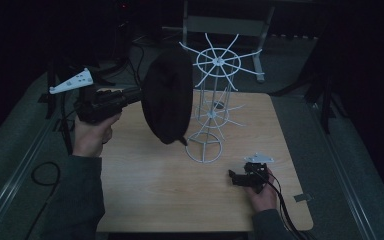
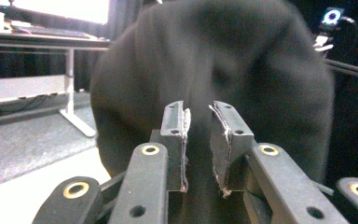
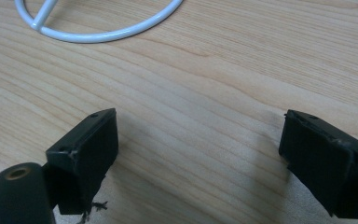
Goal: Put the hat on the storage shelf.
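Dim, dark surroundings are enclosing a pale wooden table (image 1: pixel 155 190), with grey floor running along both sides and a desk frame standing at the far side. On the table a white wire rack (image 1: pixel 212 107) is standing upright, its spoked arms spreading from hubs at the top and the middle and its ring base resting on the wood.

A black knitted beanie (image 1: pixel 169 95) is hanging in the air over the far left part of the table, just left of the rack. It is looking soft, rounded and matte, with no markings that can be made out, and its lower edge is drooping toward the rack's base ring.

On the left, the left tongs (image 1: pixel 130 95) are pointing level toward the right, with their tips sitting at the beanie's left side. In the left gripper view the left tongs (image 2: pixel 199 140) are standing with a narrow gap between the pads, and the dark fabric (image 2: pixel 214 70) is looming just beyond and between them; whether the pads are pressing on it cannot be told.

At the near right, the right tongs (image 1: pixel 236 176) are resting low on the table, pointing left, well apart from the beanie. In the right gripper view the right tongs (image 3: pixel 198 158) are gaping wide over bare wood, nothing between them, with the rack's white base ring (image 3: pixel 98 32) lying farther off.
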Tool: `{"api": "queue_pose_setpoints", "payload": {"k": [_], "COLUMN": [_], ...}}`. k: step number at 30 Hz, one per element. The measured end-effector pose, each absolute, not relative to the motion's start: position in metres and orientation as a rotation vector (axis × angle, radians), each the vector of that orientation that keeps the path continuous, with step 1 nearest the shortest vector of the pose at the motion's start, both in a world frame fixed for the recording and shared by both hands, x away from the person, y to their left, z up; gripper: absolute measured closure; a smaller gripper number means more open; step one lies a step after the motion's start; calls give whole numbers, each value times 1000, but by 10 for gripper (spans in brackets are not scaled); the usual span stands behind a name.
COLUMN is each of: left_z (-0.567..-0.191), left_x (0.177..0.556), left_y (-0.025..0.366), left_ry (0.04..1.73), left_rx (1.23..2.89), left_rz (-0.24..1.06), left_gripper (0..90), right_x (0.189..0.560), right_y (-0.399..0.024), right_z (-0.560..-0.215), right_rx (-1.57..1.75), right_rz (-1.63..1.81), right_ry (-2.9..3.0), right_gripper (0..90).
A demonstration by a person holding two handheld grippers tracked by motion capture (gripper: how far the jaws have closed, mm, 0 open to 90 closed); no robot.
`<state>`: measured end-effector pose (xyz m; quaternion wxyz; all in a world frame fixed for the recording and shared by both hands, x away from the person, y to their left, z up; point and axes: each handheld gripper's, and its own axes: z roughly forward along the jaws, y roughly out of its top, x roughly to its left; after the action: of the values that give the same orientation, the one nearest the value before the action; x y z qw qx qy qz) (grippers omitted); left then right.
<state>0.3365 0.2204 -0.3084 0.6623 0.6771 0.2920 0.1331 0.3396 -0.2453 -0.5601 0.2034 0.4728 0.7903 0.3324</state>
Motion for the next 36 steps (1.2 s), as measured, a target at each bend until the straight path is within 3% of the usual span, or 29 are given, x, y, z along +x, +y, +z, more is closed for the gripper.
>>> {"api": "queue_pose_setpoints", "payload": {"k": [26,36], "left_z": [-316,-330], "left_x": [335,337], "left_y": [238,249], "left_ry": [739,855], "left_rx": [1490,1465], "left_rz": [338,376], "left_gripper": [706,684], "right_x": [340,340], "right_y": [-245,-245], "right_z": [-560,-560], "right_rx": [1317,1316], "right_rz": [927,926], "right_ry": [2207,2208], "right_gripper": [115,115]}}
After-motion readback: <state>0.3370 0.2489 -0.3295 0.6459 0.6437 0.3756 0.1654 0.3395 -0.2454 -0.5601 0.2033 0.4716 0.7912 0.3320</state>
